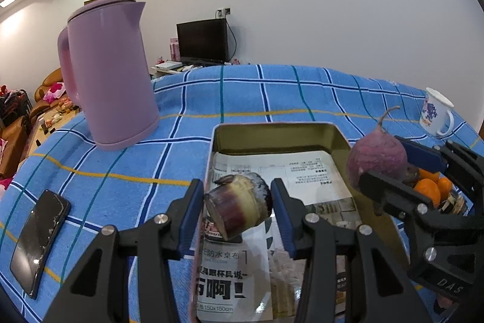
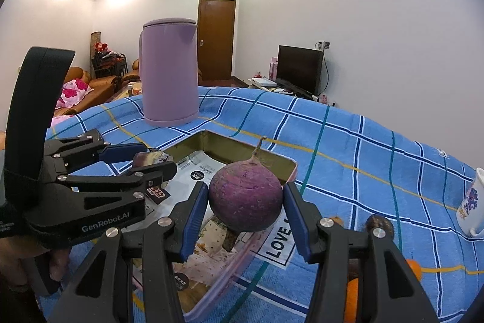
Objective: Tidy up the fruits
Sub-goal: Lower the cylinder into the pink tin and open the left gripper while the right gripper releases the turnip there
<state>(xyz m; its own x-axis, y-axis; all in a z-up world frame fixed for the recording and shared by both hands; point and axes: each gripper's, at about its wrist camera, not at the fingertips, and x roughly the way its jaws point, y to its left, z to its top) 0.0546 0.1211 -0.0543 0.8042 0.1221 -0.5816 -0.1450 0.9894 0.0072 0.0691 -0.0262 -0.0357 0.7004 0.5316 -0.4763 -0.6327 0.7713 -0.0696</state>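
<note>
Tin tray (image 1: 341,138): brassy glossy metal, lined with printed paper (image 1: 302,168). Bench cloth (image 1: 272,93): woven matt blue check. Kettle (image 1: 109,71): smooth satin lilac plastic.

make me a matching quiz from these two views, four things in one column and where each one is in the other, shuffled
Things:
1. purple radish
2. sugarcane piece
3. pink kettle
4. phone

Places:
A. lying flat on the blue checked tablecloth, left of the tin
B. held in the left gripper, over the paper-lined tin
C. standing upright on the cloth, beyond the tin's far left corner
D. held in the right gripper, over the tin's right edge

Pairs: 1-D, 2-B, 3-C, 4-A
</note>
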